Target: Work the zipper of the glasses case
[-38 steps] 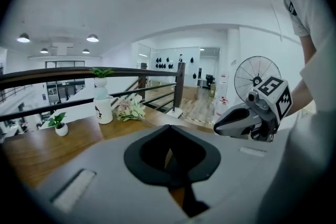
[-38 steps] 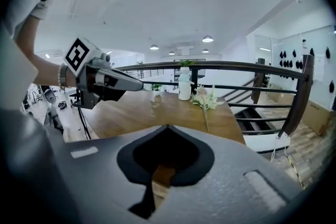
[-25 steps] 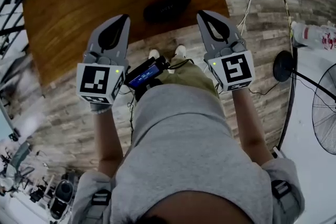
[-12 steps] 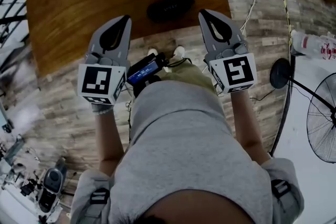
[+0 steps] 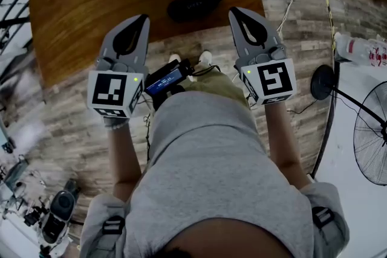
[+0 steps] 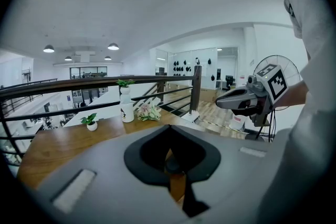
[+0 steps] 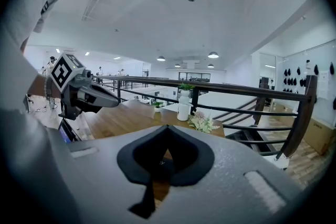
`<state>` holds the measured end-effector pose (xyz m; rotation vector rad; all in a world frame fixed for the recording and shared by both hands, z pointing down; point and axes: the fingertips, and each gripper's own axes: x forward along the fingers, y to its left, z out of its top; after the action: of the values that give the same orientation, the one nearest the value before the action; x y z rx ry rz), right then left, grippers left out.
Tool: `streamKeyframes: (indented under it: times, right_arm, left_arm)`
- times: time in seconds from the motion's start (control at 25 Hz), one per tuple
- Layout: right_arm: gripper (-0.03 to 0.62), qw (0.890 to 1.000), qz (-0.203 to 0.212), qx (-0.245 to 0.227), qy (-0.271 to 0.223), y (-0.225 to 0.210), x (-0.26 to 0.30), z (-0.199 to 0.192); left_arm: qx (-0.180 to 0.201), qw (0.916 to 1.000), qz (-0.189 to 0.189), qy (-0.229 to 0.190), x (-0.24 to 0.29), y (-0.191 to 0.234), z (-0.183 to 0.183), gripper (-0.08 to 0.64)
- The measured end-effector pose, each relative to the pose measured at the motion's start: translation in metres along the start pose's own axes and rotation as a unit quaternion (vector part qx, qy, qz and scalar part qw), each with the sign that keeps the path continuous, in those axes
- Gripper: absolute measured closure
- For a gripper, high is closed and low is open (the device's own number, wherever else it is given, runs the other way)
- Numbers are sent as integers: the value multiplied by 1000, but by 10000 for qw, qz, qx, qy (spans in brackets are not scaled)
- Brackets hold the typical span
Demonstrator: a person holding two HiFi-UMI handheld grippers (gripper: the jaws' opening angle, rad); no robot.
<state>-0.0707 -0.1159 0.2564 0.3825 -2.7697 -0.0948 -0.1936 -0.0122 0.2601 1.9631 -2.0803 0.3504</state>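
Observation:
The dark oval glasses case (image 5: pixel 193 6) lies on the brown wooden table (image 5: pixel 91 3), near its front edge, zipper too small to make out. My left gripper (image 5: pixel 144 19) hovers to the case's left and nearer the person, its jaws shut with nothing between them. My right gripper (image 5: pixel 233 11) hangs just right of the case, also shut and empty. Neither touches the case. In the left gripper view the shut jaws (image 6: pixel 169 128) point over the table, with the right gripper (image 6: pixel 218 104) at the right. The right gripper view shows its own shut jaws (image 7: pixel 167 126) and the left gripper (image 7: pixel 115 104).
A white bottle (image 7: pixel 183 106), a flower bunch (image 7: pixel 202 123) and small potted plants (image 6: pixel 91 122) stand at the table's far side by a dark railing (image 7: pixel 252 93). A floor fan (image 5: pixel 375 130), cables and a plastic bottle (image 5: pixel 363 42) lie to the right. A lit device (image 5: pixel 164 80) hangs at the person's waist.
Both grippers have stayed shut and almost still in front of the case. The head view has shifted slightly.

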Motion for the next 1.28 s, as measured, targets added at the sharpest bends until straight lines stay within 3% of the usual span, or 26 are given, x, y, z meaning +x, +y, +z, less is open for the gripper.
streamKeyframes:
  times: [1.28]
  right_arm:
    - [592,9999,-74,-71,71,10,-2,-3]
  left_arm:
    - [0,9999,-123,50,2,-4,-6,546]
